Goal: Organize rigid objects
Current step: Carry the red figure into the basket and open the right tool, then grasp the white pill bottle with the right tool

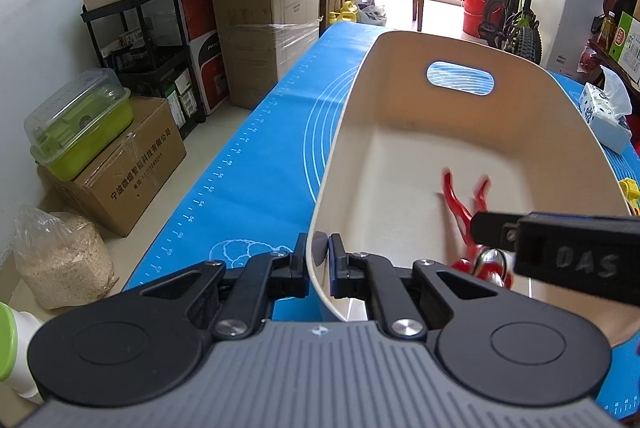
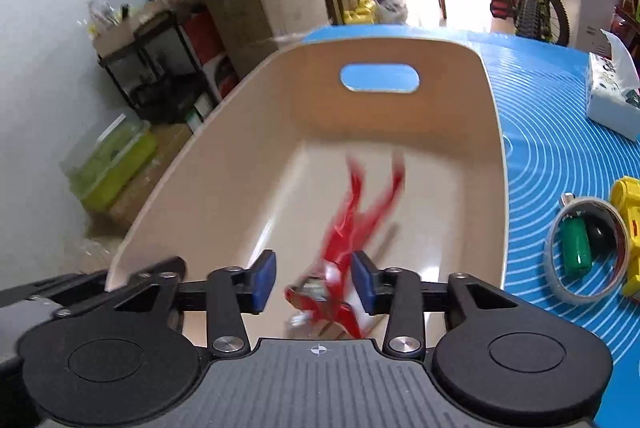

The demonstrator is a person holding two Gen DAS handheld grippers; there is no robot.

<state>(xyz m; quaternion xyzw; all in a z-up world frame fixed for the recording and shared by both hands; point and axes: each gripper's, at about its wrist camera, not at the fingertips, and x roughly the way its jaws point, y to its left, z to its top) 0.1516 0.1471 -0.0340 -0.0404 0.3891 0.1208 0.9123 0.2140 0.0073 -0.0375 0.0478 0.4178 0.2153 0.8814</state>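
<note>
1. Two claws work at one cream bin point(image 1: 532, 131), which stands on the blue mat point(image 1: 256, 155) covering the table. Going left to right, the left claw point(image 1: 319, 252) comes first: it is clenched on the bin's near rim, one pad outside the wall and one inside. That grip most likely steadies the bin so it does not slide while things are dropped in.

2. Next, inside the bin, lies the red figure point(image 2: 352, 228), legs pointing toward the far wall with the handle hole. It is blurred in both views, so it may be falling or just settling; I cannot tell whether it rests flat on the floor of the bin.

3. The right claw point(image 2: 314, 282) hangs over the near end of the bin, released. Its blue pads stand apart on either side of the figure's upper body without pressing on it. Held low and inside the rim, it seems placed so the toy lands in the bin rather than bouncing out.

4. Farther right, on the mat outside the bin, wait a tape roll point(image 2: 586, 248) with a green item point(image 2: 576, 244) lying within its ring, and a yellow toy point(image 2: 630, 224) touching the roll. By my judgement these are next to be sorted.

5. A tissue box point(image 2: 612, 103) sits well apart, near the far right.
</note>
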